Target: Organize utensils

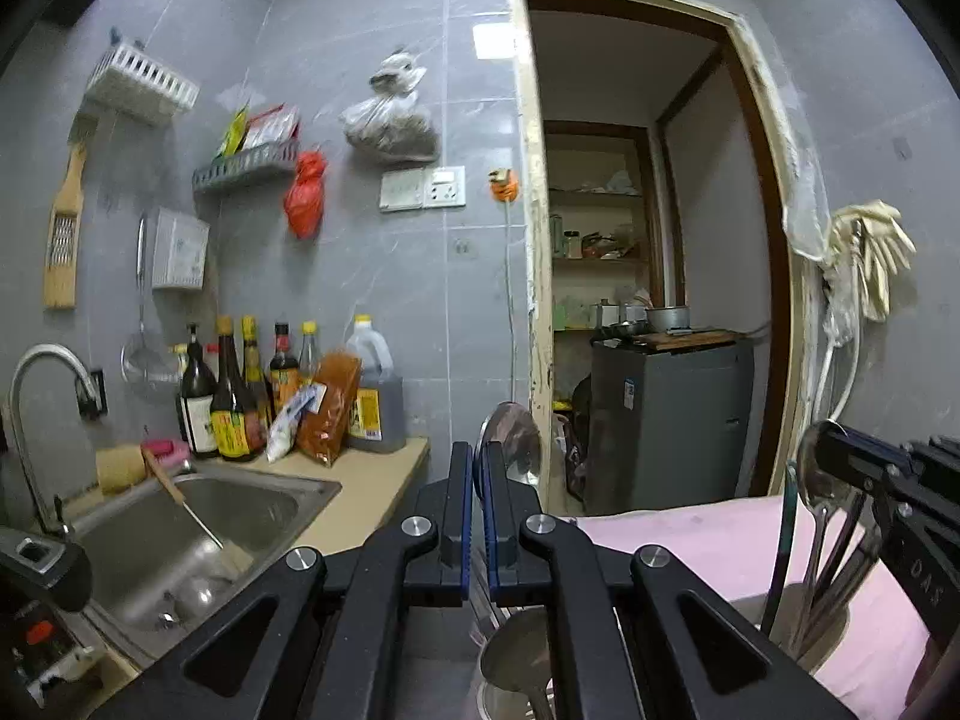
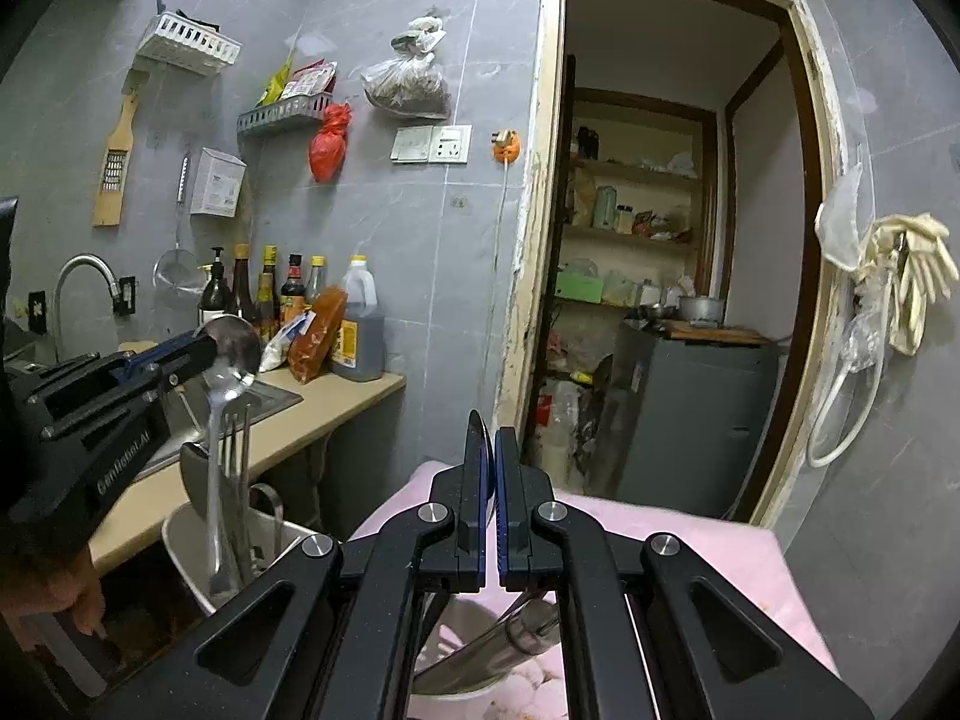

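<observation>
Left gripper [image 1: 474, 516] is clamped on a big spoon [image 1: 510, 441], bowl up, held above the metal holder [image 2: 198, 546] that stands between the counter [image 2: 336, 414] and the pink cloth [image 2: 708, 552]. Right gripper [image 2: 493, 516] pinches a thin utensil edge-on, its handle [image 2: 504, 636] trailing below over the cloth.

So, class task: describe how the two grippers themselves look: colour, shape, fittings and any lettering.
Both the left gripper and the right gripper are matte black, with angular linkage arms carrying triangular cut-outs and round silver bolts. Their straight fingers have blue inner edges. White lettering runs along each body's side. No cables show.
</observation>
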Tool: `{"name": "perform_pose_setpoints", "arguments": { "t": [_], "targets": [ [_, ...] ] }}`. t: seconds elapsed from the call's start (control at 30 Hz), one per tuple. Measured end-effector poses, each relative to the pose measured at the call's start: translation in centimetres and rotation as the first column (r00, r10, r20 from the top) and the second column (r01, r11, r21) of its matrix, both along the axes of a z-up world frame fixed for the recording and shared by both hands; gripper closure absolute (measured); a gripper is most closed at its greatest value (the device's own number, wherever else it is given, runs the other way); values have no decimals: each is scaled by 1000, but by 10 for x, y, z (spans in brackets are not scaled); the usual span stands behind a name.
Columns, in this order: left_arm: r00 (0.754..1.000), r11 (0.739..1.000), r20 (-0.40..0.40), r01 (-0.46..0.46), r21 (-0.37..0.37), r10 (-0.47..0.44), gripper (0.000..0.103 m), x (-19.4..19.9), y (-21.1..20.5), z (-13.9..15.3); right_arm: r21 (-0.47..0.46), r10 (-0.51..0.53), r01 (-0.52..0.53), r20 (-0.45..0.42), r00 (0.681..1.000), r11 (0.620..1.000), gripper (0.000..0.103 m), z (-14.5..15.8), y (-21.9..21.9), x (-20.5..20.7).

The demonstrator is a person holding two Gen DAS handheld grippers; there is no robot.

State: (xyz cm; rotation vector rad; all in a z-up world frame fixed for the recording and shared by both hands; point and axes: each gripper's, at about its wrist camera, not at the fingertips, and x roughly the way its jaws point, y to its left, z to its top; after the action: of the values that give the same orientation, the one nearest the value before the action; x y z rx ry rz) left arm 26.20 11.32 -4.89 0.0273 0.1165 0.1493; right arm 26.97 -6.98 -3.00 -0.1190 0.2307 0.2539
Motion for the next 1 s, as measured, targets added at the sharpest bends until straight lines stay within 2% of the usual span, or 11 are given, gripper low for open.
{"name": "perform_pose_setpoints", "arguments": {
  "t": [0.13, 0.17, 0.27, 0.43, 0.47, 0.5, 0.57, 0.73, 0.8, 0.9, 1.0],
  "targets": [
    [999, 998, -30, 47, 45, -46, 98, -2, -8, -1, 16, 13, -12, -69, 998, 1000, 97, -5, -5, 4],
    [997, 997, -47, 60, 46, -58, 98, -3, -9, -1, 27, 16, -14, -78, 997, 1000, 93, -6, -8, 2],
    [991, 994, -87, 107, 16, -105, 96, -6, -7, -1, 60, 19, -14, -86, 996, 998, 78, -5, -16, -4],
    [977, 989, -157, 134, -64, -143, 94, -12, -3, -1, 103, 3, 6, -91, 996, 995, 70, 4, -32, -14],
    [975, 987, -165, 135, -83, -148, 91, -14, -2, 0, 115, -3, 13, -90, 996, 993, 64, 6, -35, -17],
    [974, 986, -168, 135, -97, -150, 84, -17, -2, 1, 126, -9, 20, -89, 996, 992, 58, 8, -39, -20],
    [974, 983, -166, 137, -118, -156, 72, -24, -2, 5, 152, -21, 34, -87, 996, 988, 53, 15, -49, -29],
    [971, 976, -171, 140, -166, -168, 60, -44, -5, 23, 190, -48, 65, -91, 995, 980, 35, 27, -76, -52],
    [971, 974, -168, 139, -181, -170, 45, -56, -8, 32, 200, -59, 76, -92, 994, 977, 26, 33, -90, -66],
    [970, 969, -162, 148, -197, -181, 28, -75, -14, 43, 208, -67, 85, -92, 993, 974, 17, 41, -108, -83],
    [969, 969, -167, 149, -197, -183, 17, -99, -24, 51, 207, -74, 92, -90, 993, 974, 10, 46, -125, -101]
  ]
}}
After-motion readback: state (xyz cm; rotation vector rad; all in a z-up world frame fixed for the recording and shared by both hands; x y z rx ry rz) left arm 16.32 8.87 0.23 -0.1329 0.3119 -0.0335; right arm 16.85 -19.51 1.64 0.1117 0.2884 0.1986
